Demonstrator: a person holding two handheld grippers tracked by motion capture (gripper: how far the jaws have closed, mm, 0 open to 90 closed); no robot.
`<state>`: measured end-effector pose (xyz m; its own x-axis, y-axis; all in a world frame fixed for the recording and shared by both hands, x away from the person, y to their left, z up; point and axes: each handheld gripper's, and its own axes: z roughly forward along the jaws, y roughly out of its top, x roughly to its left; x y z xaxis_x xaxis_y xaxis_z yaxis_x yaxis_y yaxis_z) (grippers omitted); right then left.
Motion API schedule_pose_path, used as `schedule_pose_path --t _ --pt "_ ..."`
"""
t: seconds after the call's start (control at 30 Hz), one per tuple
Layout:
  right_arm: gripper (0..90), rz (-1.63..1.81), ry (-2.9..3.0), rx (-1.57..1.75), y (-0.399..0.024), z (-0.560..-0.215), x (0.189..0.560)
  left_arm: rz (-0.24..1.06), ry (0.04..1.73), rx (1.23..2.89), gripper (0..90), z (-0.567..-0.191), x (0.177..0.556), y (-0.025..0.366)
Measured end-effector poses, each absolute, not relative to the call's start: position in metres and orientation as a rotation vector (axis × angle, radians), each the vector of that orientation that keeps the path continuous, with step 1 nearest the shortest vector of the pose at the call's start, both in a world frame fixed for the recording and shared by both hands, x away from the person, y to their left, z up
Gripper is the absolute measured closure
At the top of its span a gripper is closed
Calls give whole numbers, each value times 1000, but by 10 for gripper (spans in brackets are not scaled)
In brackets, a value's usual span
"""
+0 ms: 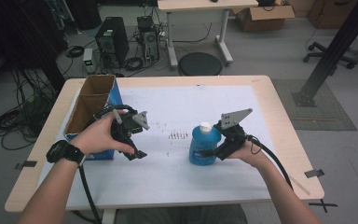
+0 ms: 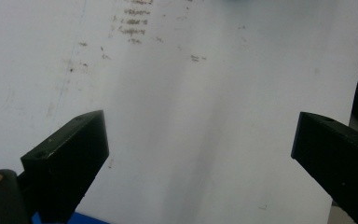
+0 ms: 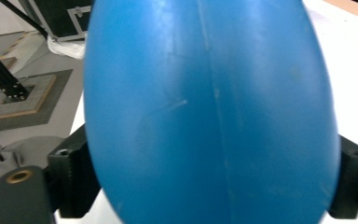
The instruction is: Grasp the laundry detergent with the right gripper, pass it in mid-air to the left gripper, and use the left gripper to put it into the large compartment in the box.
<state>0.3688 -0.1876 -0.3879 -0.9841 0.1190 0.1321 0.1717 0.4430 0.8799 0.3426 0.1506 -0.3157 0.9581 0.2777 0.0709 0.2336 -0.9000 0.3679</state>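
A blue plastic bottle (image 1: pixel 204 145) with a white cap stands upright on the white table cover, right of centre. My right gripper (image 1: pixel 210 152) comes at it from the right, and its jaws press against both sides of the lower body. In the right gripper view the bottle (image 3: pixel 209 102) bulges between the two black jaws of the right gripper (image 3: pixel 209 179). My left gripper (image 1: pixel 137 140) hovers left of centre beside the cardboard box, pointing toward the bottle. In its own view the left gripper (image 2: pixel 198 135) stands open over bare white cover, with nothing between the jaws.
An open cardboard box (image 1: pixel 93 105) with blue sides stands at the table's left edge, right behind my left hand. Faint pen marks (image 1: pixel 178 136) lie between the grippers. The white cover (image 1: pixel 177 175) spans most of the wooden table. A round stool (image 1: pixel 199 64) and computer gear sit beyond the far edge.
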Motion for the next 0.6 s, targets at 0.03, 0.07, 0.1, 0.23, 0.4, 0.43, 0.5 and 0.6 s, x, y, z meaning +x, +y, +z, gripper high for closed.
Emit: schedule_pose_path --t 0.03,0.07,0.1,0.23,0.4,0.43,0.5,0.6 --pt "146 -1612 -2625 -259 -188 -388 369 173 373 2747 45 -316 342 151" --pt "147 -1614 -2629 -257 -187 -388 369 177 369 2747 45 -315 343 151" --pt "159 -1610 -2629 -256 -187 -388 369 173 377 2743 45 -315 342 152" --pt "200 -1604 -2629 -249 -186 -389 369 185 377 2748 46 -315 342 152" --pt "229 -1594 -2635 -240 -185 -390 369 178 374 2743 46 -314 342 154" --pt "232 -1597 -2639 -235 -185 -389 368 178 371 2743 46 -314 341 154" --pt "252 -1612 -2634 -237 -186 -388 369 184 377 2743 46 -313 341 154" --pt "253 -1612 -2634 -244 -187 -388 370 187 374 2743 46 -312 341 155"
